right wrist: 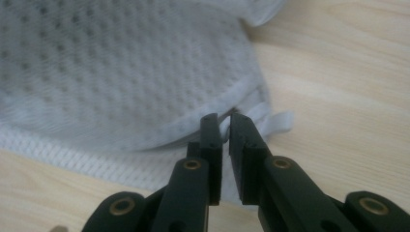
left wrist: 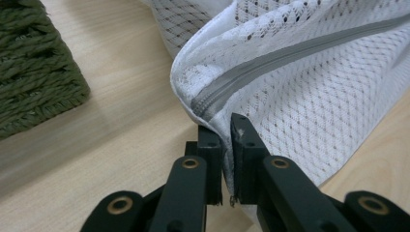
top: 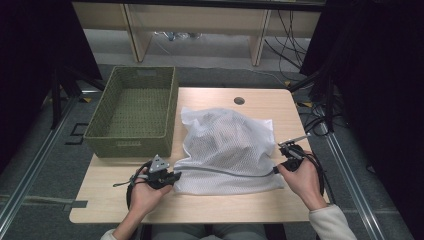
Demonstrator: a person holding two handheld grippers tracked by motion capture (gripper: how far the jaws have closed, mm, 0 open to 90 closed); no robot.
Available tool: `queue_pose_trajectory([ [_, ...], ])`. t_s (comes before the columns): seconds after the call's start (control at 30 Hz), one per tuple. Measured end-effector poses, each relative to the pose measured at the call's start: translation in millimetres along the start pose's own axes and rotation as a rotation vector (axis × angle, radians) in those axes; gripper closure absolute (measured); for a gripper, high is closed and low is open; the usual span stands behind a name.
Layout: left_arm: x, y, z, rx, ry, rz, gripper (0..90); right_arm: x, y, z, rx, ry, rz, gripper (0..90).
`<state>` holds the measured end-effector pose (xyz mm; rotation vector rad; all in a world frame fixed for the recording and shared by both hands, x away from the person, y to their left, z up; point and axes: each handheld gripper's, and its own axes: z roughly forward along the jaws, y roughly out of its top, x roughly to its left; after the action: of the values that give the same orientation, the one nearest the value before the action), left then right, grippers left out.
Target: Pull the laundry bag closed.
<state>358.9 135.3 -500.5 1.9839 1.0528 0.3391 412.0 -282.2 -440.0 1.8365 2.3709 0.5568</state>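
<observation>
White perforated mesh bag (top: 227, 150) with grey zipper (left wrist: 270, 65); olive-green woven basket (top: 134, 112); pale woodgrain table (top: 210, 202).

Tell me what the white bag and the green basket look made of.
White bag: thin mesh fabric, likely synthetic, with small holes throughout and a grey zipper. Green basket: woven cord or twisted fibre, matte, with coarse ribbed strands; which material is unclear.

Light wooden table (top: 220, 205), green woven basket (top: 134, 111) at its left, white mesh bag (top: 227, 147) just beside.
</observation>
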Motion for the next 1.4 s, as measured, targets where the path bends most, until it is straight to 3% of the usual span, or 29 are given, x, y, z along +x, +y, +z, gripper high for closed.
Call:
queue_pose_trajectory([
  [0.03,-0.1,-1.1,-1.1,-0.007,-0.004,-0.004,82.0,2.2,-0.9,1.4,-0.008,0.012,-0.025,80.4],
  [0.07,-0.4,-1.5,-2.3,-0.010,-0.008,-0.007,81.2,5.7,-1.1,1.7,0.009,0.021,-0.017,79.0],
  [0.17,-0.8,-2.2,-5.4,-0.014,-0.011,0.004,75.2,10.1,-2.0,2.9,-0.009,0.040,-0.048,78.6],
  [0.23,-2.3,-4.0,-9.8,-0.052,-0.015,-0.018,70.1,11.6,-2.4,2.7,-0.033,0.108,-0.081,75.6],
  [0.27,-1.2,-4.7,-12.2,-0.053,-0.004,-0.004,67.5,12.7,-2.7,1.0,-0.023,0.124,-0.055,74.6],
  [0.3,-0.1,-5.3,-15.0,-0.046,0.004,-0.004,64.4,11.8,-2.6,0.5,-0.043,0.140,-0.064,74.2],
  [0.33,-1.3,-6.5,-15.4,-0.074,0.012,-0.032,60.7,11.9,-2.8,-2.6,-0.065,0.146,-0.044,74.0],
  [0.37,-1.5,-6.8,-16.8,-0.084,0.026,-0.036,57.4,9.8,-2.2,-4.1,-0.093,0.140,-0.049,73.8],
  [0.4,0.5,-7.3,-18.6,-0.080,0.026,-0.015,54.7,7.4,-2.0,-6.0,-0.109,0.134,-0.050,73.3],
  [0.47,-0.7,-7.1,-20.2,-0.111,0.034,-0.026,49.4,2.4,-1.5,-8.7,-0.152,0.131,-0.009,71.5],
  [0.57,0.0,-7.2,-22.5,-0.129,0.036,-0.033,43.0,-3.2,-2.0,-11.0,-0.168,0.112,0.015,70.4],
  [0.6,0.9,-7.5,-24.5,-0.145,0.031,-0.030,40.5,-9.7,-2.3,-14.3,-0.186,0.077,0.024,68.3],
  [0.63,0.9,-7.9,-26.3,-0.150,0.040,-0.023,39.0,-9.4,-3.2,-16.8,-0.185,0.074,0.076,67.3],
  [0.67,1.2,-8.5,-27.4,-0.158,0.038,-0.013,37.9,-17.7,-2.7,-18.5,-0.171,0.107,0.038,66.0],
  [0.7,-0.1,-9.3,-27.5,-0.181,0.034,-0.025,36.2,-18.2,-3.8,-17.2,-0.212,0.060,0.059,64.2],
  [0.83,0.1,-14.1,-30.2,-0.209,0.054,-0.013,31.4,-30.9,-8.8,-18.7,-0.216,0.049,0.092,61.5],
  [0.87,1.3,-16.8,-31.2,-0.236,0.060,-0.009,30.8,-33.0,-10.6,-18.8,-0.219,0.019,0.109,61.2],
  [0.9,2.3,-18.3,-32.8,-0.238,0.065,-0.003,30.3,-36.6,-12.5,-18.6,-0.222,0.018,0.116,60.7],
  [0.97,2.2,-20.4,-33.0,-0.253,0.061,-0.020,29.7,-38.7,-14.9,-20.0,-0.216,0.027,0.143,60.6],
  [1.0,4.7,-24.1,-35.1,-0.271,0.053,-0.012,29.4,-43.9,-19.7,-21.9,-0.253,0.017,0.156,60.8],
  [1.03,5.1,-25.6,-35.8,-0.280,0.053,-0.022,29.2,-50.9,-21.6,-22.8,-0.267,0.019,0.111,60.6],
  [1.07,6.0,-28.0,-36.9,-0.291,0.055,-0.028,28.9,-52.8,-22.9,-24.6,-0.260,0.018,0.114,60.6],
  [1.1,6.9,-29.5,-37.8,-0.301,0.057,-0.025,28.9,-54.6,-25.5,-23.5,-0.310,0.022,0.142,60.6],
  [1.23,9.6,-33.1,-41.2,-0.347,0.065,-0.033,29.0,-57.9,-30.0,-23.3,-0.351,0.005,0.146,60.9],
  [1.27,9.5,-33.8,-41.8,-0.352,0.073,-0.041,29.0,-56.6,-30.1,-24.5,-0.342,-0.028,0.162,60.9],
  [1.3,10.1,-34.4,-41.9,-0.353,0.074,-0.038,29.1,-58.9,-29.8,-22.9,-0.353,0.001,0.145,60.8],
  [1.4,10.4,-35.3,-41.1,-0.356,0.073,-0.038,29.2,-57.3,-30.3,-21.6,-0.348,-0.003,0.142,60.9],
])
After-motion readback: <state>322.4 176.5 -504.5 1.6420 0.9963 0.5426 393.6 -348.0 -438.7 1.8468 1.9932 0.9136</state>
